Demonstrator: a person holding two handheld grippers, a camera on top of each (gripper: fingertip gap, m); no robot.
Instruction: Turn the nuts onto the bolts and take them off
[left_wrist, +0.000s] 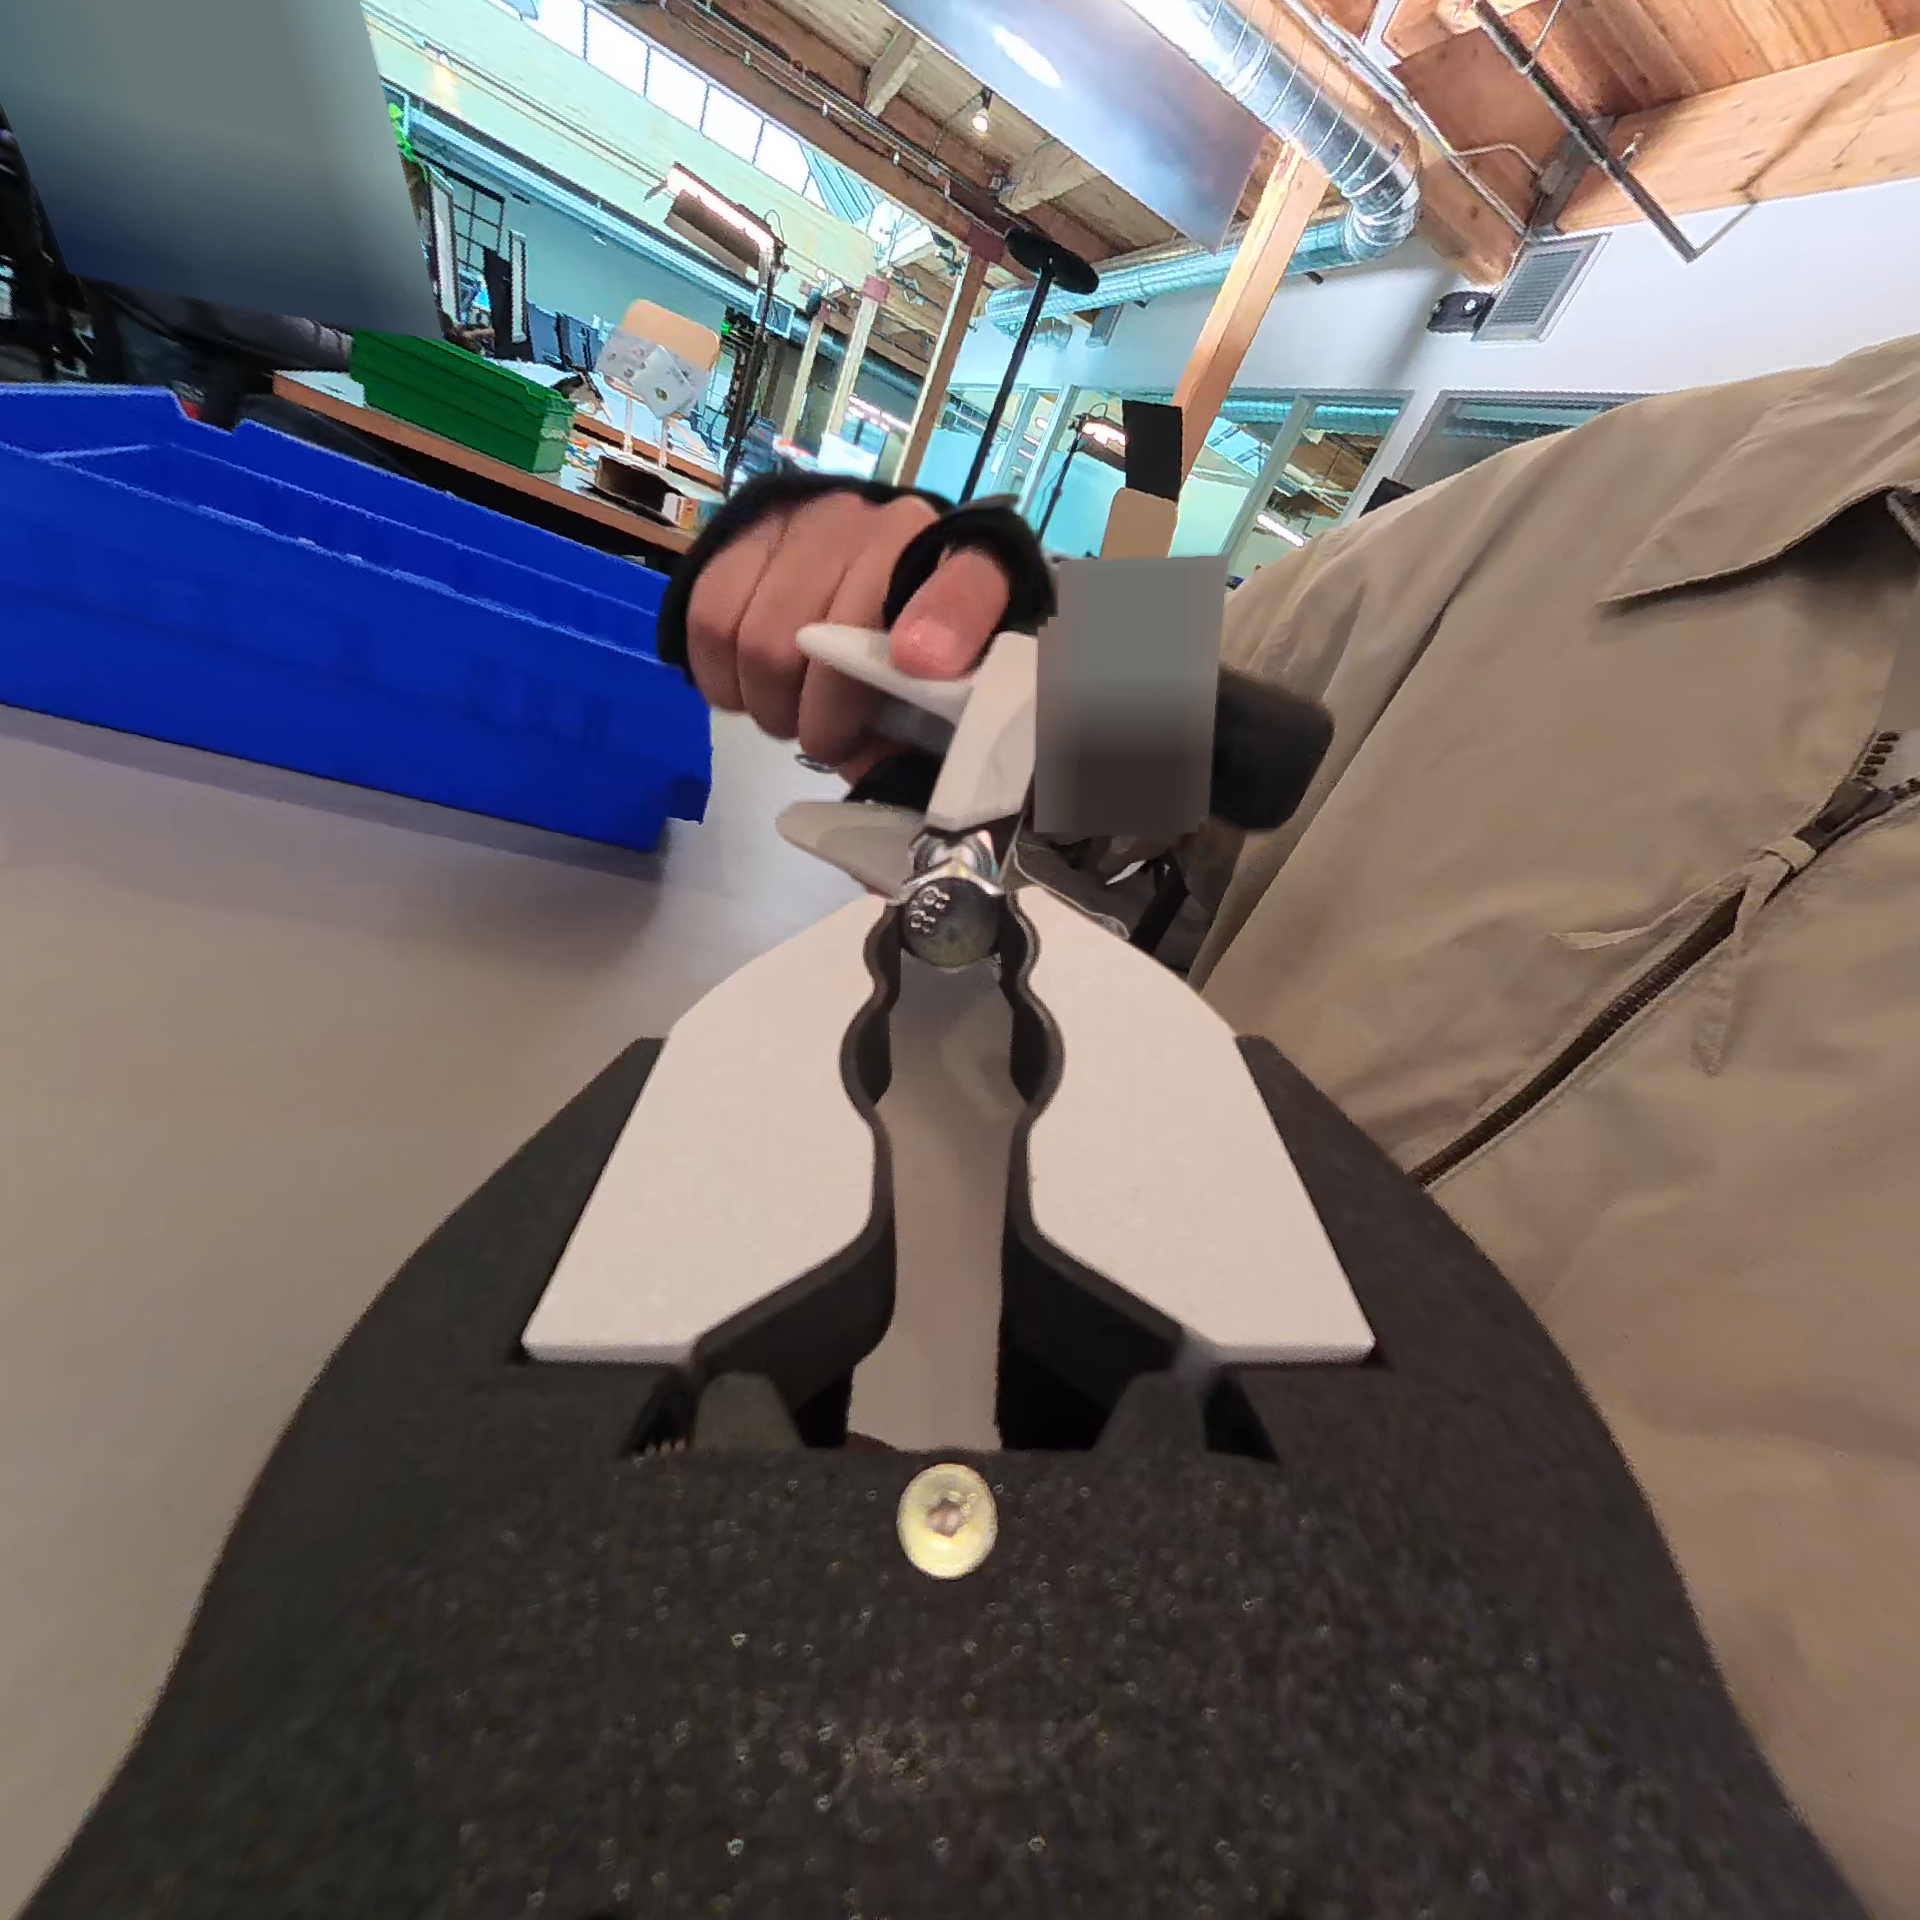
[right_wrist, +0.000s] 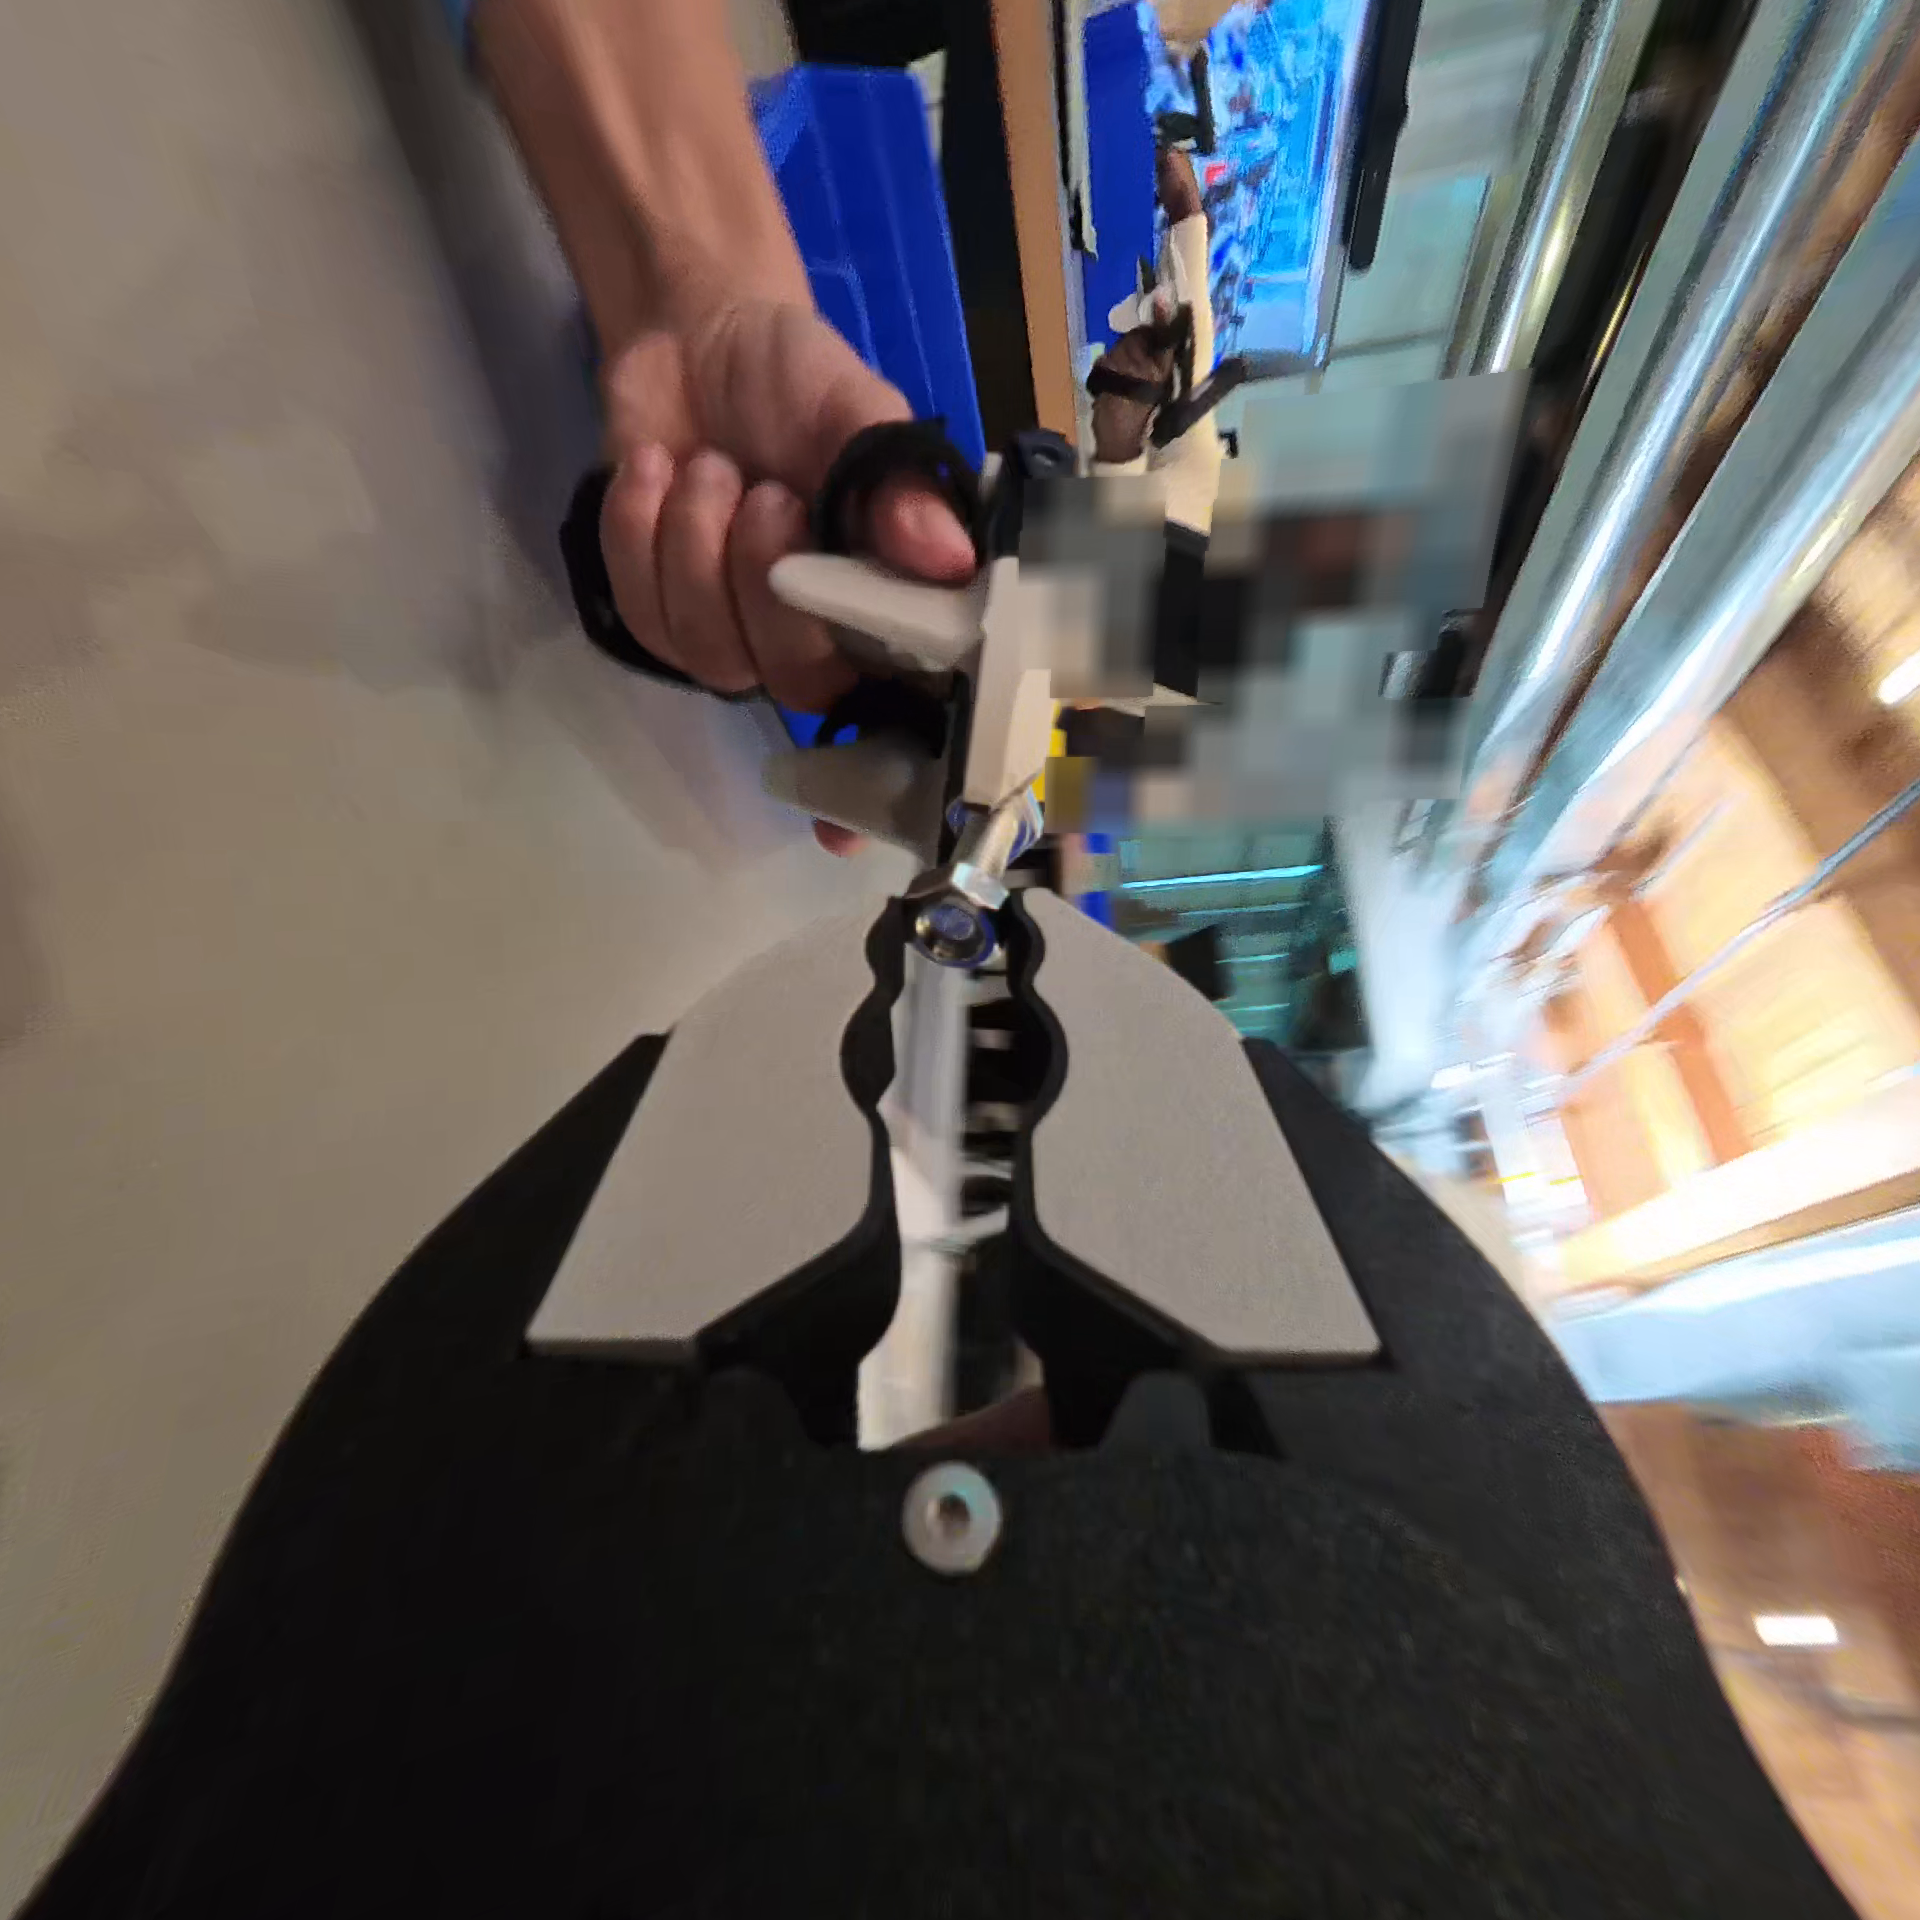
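Between the two sets of tongs, held up above the desk (left_wrist: 260, 1039), a single bolt bridged the gap. The left tongs (left_wrist: 948, 930) were clamped on the bolt (left_wrist: 945, 914) by its hex head, the stamped face turned back toward their own camera. At twelve o'clock from them, the right tongs (left_wrist: 940, 831) met the shank end-on. From the right side, those tongs were closed round the blue-ringed nut (right_wrist: 951, 933), with the bolt's shank running away at one o'clock into the far grip, where a bare hand (right_wrist: 727, 561) squeezed the handle. The background there was smeared by motion, so I judged a wrist twist was under way: the turning step, though whether on or off I could not tell. Next would come a release, a counter-roll and a fresh bite on the nut, with both axes kept in line so the thread would not bind. Beyond, at ten o'clock, blue bins (left_wrist: 312, 603) sat on the desk; at three o'clock was a beige jacket (left_wrist: 1558, 831).
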